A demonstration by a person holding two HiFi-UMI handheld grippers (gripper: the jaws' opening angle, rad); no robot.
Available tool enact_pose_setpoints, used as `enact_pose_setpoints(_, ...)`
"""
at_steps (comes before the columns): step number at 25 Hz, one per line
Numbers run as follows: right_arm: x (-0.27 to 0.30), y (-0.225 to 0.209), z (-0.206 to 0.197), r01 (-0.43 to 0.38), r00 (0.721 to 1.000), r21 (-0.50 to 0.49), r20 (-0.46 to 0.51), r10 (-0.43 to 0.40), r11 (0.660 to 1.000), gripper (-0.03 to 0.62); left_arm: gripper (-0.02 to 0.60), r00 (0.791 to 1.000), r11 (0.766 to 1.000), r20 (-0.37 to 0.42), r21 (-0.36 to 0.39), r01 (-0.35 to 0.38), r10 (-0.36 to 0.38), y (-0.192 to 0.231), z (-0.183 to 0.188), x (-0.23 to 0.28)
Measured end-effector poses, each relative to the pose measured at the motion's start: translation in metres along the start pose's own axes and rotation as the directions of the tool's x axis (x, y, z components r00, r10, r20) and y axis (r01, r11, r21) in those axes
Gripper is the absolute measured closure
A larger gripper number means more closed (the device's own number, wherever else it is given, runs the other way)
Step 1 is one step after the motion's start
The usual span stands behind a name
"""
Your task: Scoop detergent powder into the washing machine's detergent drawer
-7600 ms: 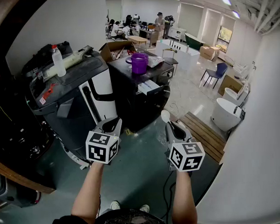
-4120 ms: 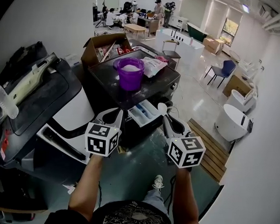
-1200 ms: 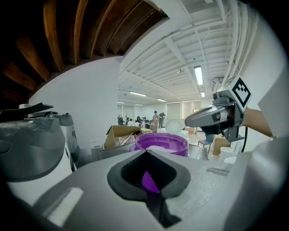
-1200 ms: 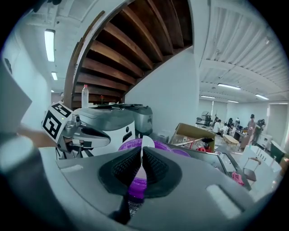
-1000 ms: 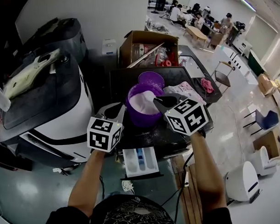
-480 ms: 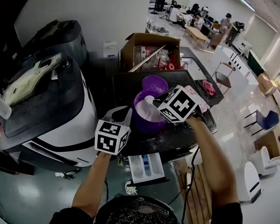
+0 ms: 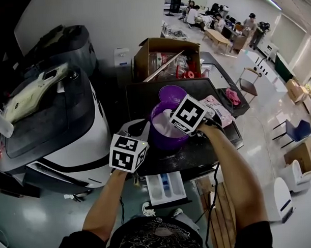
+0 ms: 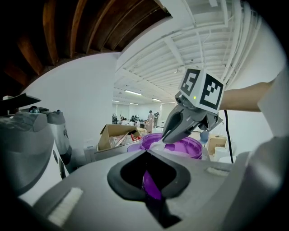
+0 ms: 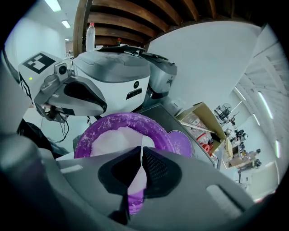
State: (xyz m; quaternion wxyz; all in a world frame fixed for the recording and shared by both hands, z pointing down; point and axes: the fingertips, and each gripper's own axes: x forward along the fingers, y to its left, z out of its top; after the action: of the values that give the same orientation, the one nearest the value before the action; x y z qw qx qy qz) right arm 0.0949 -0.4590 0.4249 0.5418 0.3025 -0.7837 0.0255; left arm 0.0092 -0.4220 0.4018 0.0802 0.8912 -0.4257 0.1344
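Observation:
A purple bucket [image 7: 157, 139] of white detergent powder [image 7: 163, 127] stands on the dark washing machine's top [image 7: 197, 152]. My right gripper [image 7: 169, 118] is tipped down into the bucket and is shut on a white scoop [image 8: 158, 144], whose bowl is at the powder. The right gripper view looks straight into the bucket [image 9: 113, 128]. My left gripper [image 7: 140, 128] is shut and empty, just left of the bucket's wall; the bucket [image 8: 180, 146] lies beyond its tips. The detergent drawer [image 7: 165, 187] stands pulled out below the machine's front edge.
The bucket's purple lid [image 7: 172, 92] lies behind it, a pink-and-white bag [image 7: 218, 106] to its right. An open cardboard box [image 7: 166, 57] sits at the back. A large white-and-grey machine [image 7: 48, 124] stands at the left. People sit far off.
My right gripper has dropped from over the bucket's right rim down and left into the powder, tipping forward. The left gripper has stayed beside the bucket.

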Motion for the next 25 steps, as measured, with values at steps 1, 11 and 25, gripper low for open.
enact_pose_setpoints(1,0.002,0.0,-0.001,0.002,1.0,-0.008,-0.014,-0.002,1.0,0.557,0.581,1.0,1.0,-0.002,-0.001,-0.001,0.001,0.0,-0.001,0.0)
enact_pose_setpoints(11,0.017,0.007,-0.008,-0.034,0.997,0.0,-0.073,0.034,0.999,0.556,0.581,0.999,0.999,-0.012,-0.025,-0.037,0.037,-0.004,-0.009,-0.007)
enact_pose_setpoints(25,0.023,0.021,-0.012,-0.083,0.984,-0.013,-0.157,0.08,0.996,0.557,0.581,0.998,0.998,-0.016,-0.038,-0.058,0.057,-0.006,-0.013,-0.02)
